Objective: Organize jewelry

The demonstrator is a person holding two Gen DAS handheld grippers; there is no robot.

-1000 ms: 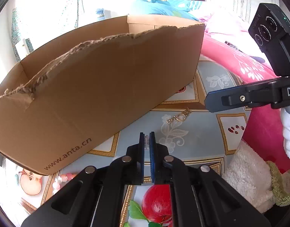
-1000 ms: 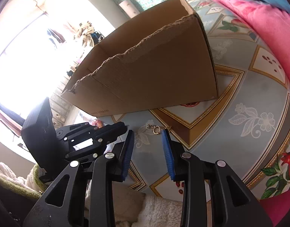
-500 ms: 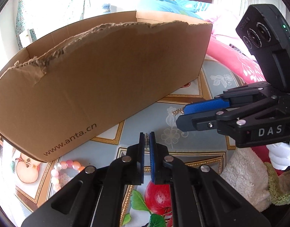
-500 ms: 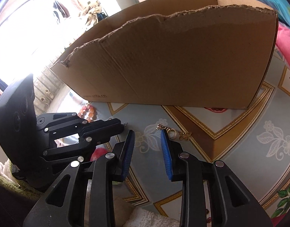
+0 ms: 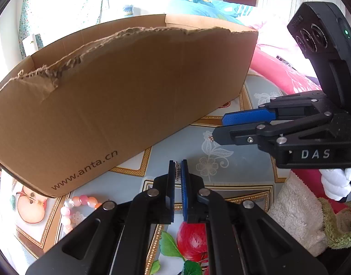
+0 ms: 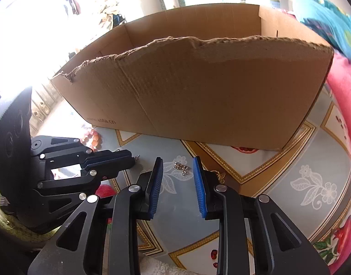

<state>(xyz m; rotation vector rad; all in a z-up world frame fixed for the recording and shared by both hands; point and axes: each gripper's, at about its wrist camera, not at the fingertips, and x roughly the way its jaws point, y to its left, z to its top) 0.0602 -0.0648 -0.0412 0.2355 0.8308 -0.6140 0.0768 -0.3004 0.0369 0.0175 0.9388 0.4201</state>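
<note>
Now the right gripper (image 6: 178,170) stands partly open over the chain (image 6: 180,167) on the table (image 6: 290,206), near the box (image 6: 209,96); its jaws have just been closing. The left gripper (image 5: 178,171) pinches something small and silver.

The cardboard box (image 5: 134,96) carries 1 printed web address, "www.anta.cn", in dark lowercase letters low on its near wall, close to the bottom left corner as the left wrist view shows it, running slightly uphill along the wall. The same print shows on the box in the right wrist view (image 6: 102,121), low on the near wall by the left corner, but there it is small and faint and only "anta.cn" can be made out. To the right of the box in the left wrist view, the right gripper (image 5: 217,127) bears the white capitals "DAS" on the black side of its body. Other markings are too small to read.
</note>
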